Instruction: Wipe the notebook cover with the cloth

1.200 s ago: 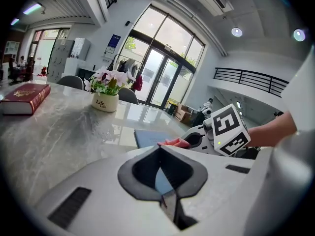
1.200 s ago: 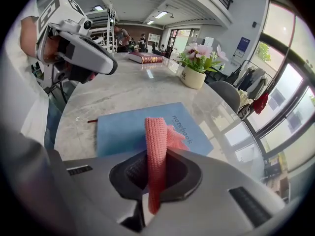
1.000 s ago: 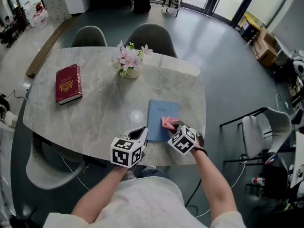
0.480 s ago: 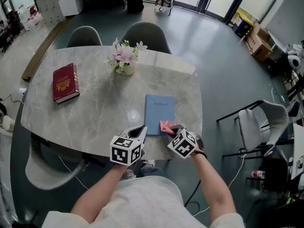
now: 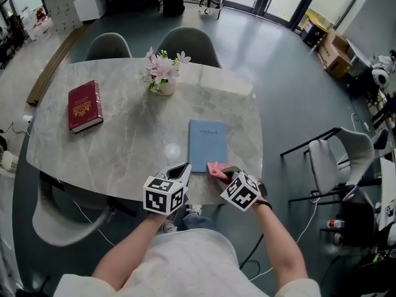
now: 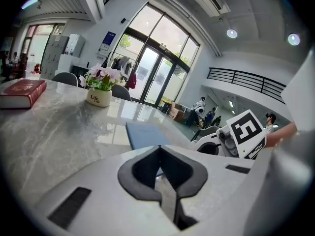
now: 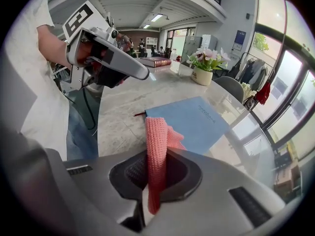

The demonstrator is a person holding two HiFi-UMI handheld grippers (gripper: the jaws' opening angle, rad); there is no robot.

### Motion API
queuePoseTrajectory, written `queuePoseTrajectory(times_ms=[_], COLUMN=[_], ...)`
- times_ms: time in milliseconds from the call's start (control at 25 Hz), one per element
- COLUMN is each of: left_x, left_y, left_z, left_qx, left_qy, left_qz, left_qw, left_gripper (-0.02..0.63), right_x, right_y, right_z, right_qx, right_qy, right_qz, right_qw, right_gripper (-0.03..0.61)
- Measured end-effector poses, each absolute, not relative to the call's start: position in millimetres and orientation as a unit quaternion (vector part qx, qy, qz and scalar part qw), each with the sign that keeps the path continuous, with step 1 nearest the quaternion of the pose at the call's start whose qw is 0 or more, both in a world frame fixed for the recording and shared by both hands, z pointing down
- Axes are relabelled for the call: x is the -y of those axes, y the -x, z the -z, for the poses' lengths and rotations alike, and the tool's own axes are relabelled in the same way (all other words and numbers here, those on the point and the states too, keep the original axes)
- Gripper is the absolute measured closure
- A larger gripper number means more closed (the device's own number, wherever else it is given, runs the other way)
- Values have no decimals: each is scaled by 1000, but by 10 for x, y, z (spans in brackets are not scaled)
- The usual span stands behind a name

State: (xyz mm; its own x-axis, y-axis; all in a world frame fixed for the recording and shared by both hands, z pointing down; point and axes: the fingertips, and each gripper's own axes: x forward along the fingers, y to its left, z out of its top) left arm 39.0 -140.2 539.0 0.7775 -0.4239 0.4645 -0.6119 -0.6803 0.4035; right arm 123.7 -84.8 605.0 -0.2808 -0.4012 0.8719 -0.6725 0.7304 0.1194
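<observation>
Marble counter (image 5: 127,142) | my right gripper (image 5: 221,172) fingers clamped on pink cloth (image 7: 156,144), blue notebook (image 5: 207,142) just beyond them | left gripper (image 5: 182,172) fingers together

notebook (image 5: 208,145) on table (image 5: 133,138) | cloth (image 5: 216,168) at its near edge | flowerpot (image 5: 163,86) behind | book (image 5: 83,106) far left

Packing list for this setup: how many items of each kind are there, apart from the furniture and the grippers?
Books: 2, the red book and the blue notebook
Flower pots: 1, the flower pot
Cloths: 1, the pink cloth
Total: 4
</observation>
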Motion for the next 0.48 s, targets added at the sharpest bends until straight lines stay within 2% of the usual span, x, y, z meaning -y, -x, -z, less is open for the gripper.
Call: queuePoseTrajectory(times_ms=[480], left_x=[1530], left_y=[-307], left_z=[-5428], left_qx=[312], left_qy=[-891], left_qz=[-167], left_qw=[286], left_gripper=[606], right_x=[1489], right_y=[-1132], right_z=[-5357], right_qx=[804], right_qy=[-319], right_qz=[-16], right_qw=[502], right_gripper=[563])
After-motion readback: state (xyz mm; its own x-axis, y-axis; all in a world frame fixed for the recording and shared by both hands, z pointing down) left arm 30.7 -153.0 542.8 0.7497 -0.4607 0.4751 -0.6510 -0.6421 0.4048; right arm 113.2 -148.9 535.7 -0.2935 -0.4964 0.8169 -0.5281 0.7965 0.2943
